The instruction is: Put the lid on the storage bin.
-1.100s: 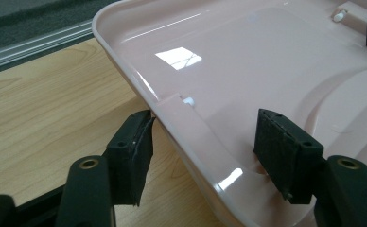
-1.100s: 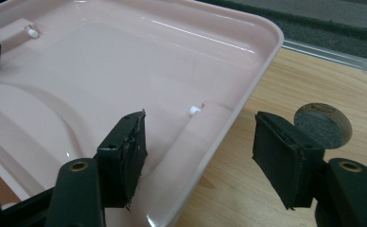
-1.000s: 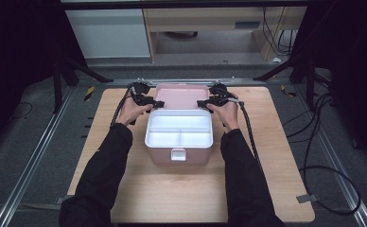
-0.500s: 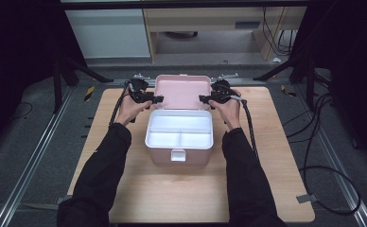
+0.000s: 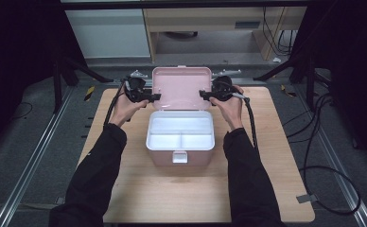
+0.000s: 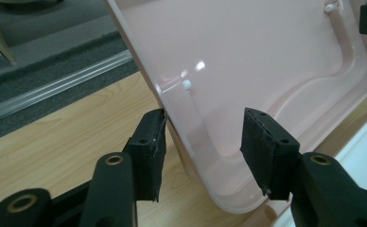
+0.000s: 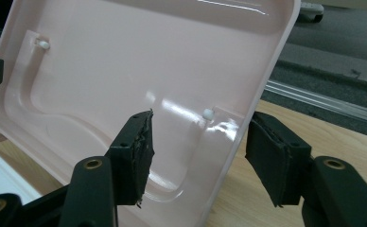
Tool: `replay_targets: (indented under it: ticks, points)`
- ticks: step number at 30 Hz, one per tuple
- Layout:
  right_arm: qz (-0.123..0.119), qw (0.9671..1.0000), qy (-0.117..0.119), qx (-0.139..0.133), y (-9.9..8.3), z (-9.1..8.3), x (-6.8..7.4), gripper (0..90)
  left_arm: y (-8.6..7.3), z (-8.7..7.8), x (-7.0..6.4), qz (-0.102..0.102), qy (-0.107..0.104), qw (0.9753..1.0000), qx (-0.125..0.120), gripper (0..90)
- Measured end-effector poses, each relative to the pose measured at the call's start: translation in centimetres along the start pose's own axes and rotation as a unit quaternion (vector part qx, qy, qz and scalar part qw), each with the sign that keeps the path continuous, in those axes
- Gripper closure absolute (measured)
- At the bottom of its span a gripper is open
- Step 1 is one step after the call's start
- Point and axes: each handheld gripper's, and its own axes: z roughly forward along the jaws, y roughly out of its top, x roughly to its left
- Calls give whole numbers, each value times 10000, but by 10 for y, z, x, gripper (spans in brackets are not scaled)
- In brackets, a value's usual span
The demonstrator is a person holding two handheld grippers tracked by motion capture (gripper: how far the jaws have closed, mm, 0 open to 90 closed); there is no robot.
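In the high view, the pink lid (image 5: 181, 88) stands open behind the white tray (image 5: 180, 135) of the box, between the left gripper (image 5: 149, 97) and the right gripper (image 5: 206, 94). In the left gripper view, the spread jaws straddle the lid's edge, one pad (image 6: 154, 142) touching it. In the right gripper view, the jaws are also spread around the opposite edge
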Motion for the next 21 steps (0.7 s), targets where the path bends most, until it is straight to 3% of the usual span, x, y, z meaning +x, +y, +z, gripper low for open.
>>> replay_targets:
  ticks: [9, 19, 21]
  points:
    - [-123, 9997, -30, -226, 6, -19, 6, 461, 4, -15, -7, 168, 30, 9998, -142, 534]
    - [-367, 9988, -85, -307, -1, -44, 14, 471, 6, -30, -23, 552, 95, 9984, -9, 580]
    - [-398, 9986, -99, -348, -1, -49, 15, 476, 8, -32, -26, 588, 134, 9981, -91, 581]
